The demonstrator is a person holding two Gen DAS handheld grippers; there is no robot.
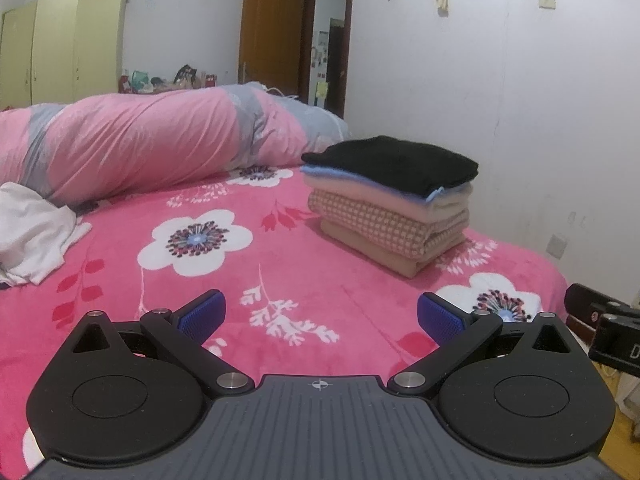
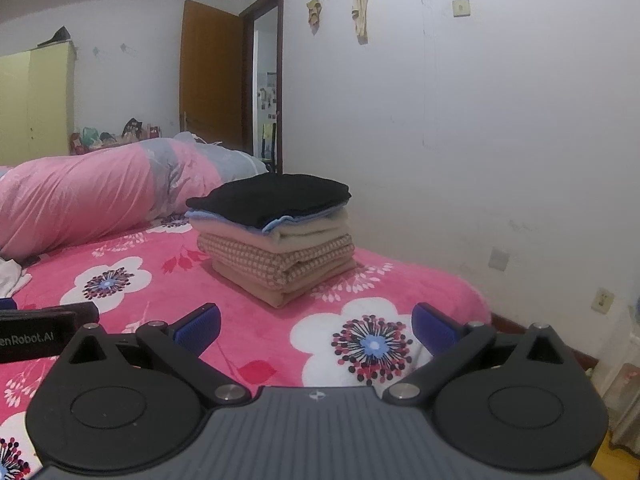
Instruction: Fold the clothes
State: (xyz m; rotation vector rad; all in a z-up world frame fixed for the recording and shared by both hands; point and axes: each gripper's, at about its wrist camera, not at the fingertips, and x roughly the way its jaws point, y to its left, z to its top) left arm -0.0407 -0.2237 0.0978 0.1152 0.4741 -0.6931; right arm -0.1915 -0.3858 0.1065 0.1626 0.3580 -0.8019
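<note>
Crumpled white cloth garment (image 1: 32, 232) lies left of the neat folded-clothes stack (image 1: 392, 204), prob. unfolded. Left gripper (image 1: 320, 316) is nearer; it and right gripper (image 2: 316, 324) both spread wide, empty.

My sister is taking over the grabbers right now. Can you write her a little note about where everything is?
Left gripper: open, holding nothing, above the pink flowered blanket.
Right gripper: open, holding nothing, beside the left one.
Done: a neat stack of folded clothes sits near the wall side of the bed, black garment on top.
Left: a crumpled white garment lies unfolded at the far left, by the rolled pink quilt. Probably fold it next and add it to the stack.
</note>
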